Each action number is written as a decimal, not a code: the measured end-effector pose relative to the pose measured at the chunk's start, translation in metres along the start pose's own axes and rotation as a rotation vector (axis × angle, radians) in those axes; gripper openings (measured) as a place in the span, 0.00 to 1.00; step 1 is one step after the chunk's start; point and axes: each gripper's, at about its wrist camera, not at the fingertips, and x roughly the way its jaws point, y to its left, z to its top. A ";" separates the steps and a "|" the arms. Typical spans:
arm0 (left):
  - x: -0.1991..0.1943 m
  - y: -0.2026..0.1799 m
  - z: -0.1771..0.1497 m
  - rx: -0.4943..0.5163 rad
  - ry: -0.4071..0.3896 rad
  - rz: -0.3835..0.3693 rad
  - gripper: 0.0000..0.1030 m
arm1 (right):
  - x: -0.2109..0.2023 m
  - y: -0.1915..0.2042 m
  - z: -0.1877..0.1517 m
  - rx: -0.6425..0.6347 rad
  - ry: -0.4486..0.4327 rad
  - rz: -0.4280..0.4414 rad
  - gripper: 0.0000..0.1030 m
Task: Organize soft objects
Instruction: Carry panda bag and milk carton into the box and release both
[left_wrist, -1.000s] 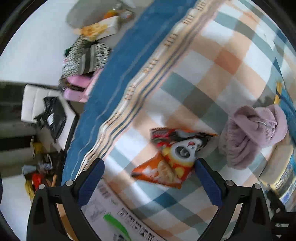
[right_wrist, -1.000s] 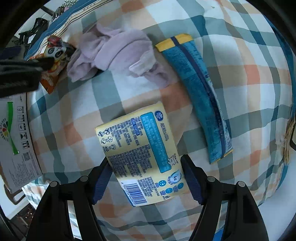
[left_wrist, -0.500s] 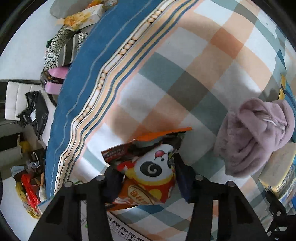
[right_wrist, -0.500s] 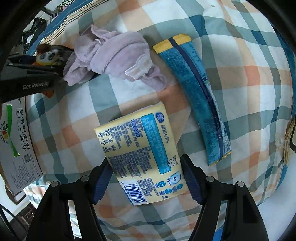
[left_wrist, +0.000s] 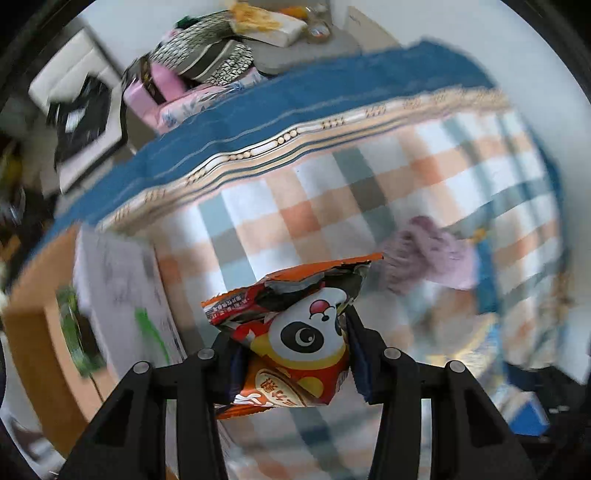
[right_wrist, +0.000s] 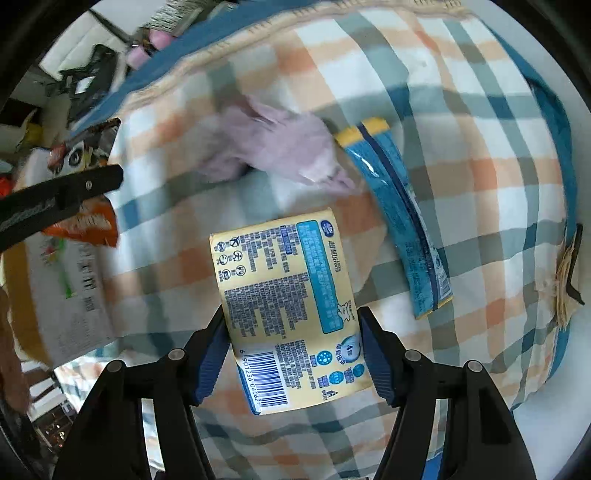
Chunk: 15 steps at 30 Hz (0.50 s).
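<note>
An orange and red snack bag (left_wrist: 310, 332) with a panda face hangs above the checked blanket, and the jaws of my left gripper (left_wrist: 290, 354) are closing with their pads pressed on its sides. In the right wrist view a yellow pack (right_wrist: 280, 273) with blue print and a barcode sits between the pads of my right gripper (right_wrist: 291, 321), whose jaws are closing on its edges; the pack is raised off the blanket. A crumpled purple cloth (right_wrist: 273, 147) lies further up the bed, and a long blue pack (right_wrist: 402, 221) lies to its right. The same right wrist view catches the snack bag (right_wrist: 88, 225) at its left edge.
The checked blanket (left_wrist: 332, 192) has a blue border along its far side. A cardboard box with a white label (left_wrist: 118, 295) stands at the bed's left side. Folded clothes and bags (left_wrist: 207, 62) are stacked beyond the bed. A frayed paper piece (right_wrist: 565, 280) lies at the blanket's right edge.
My left gripper came down around the snack bag, shut on it and lifted it while rolling. The right gripper narrowed on the yellow pack and rose with it.
</note>
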 end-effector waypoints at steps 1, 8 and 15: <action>-0.012 0.005 -0.007 -0.029 -0.017 -0.030 0.42 | -0.008 0.006 -0.003 -0.011 -0.012 0.008 0.67; -0.095 0.047 -0.067 -0.159 -0.121 -0.121 0.42 | -0.076 0.058 -0.032 -0.103 -0.105 0.077 0.67; -0.152 0.114 -0.134 -0.241 -0.207 -0.136 0.42 | -0.129 0.132 -0.059 -0.193 -0.179 0.122 0.67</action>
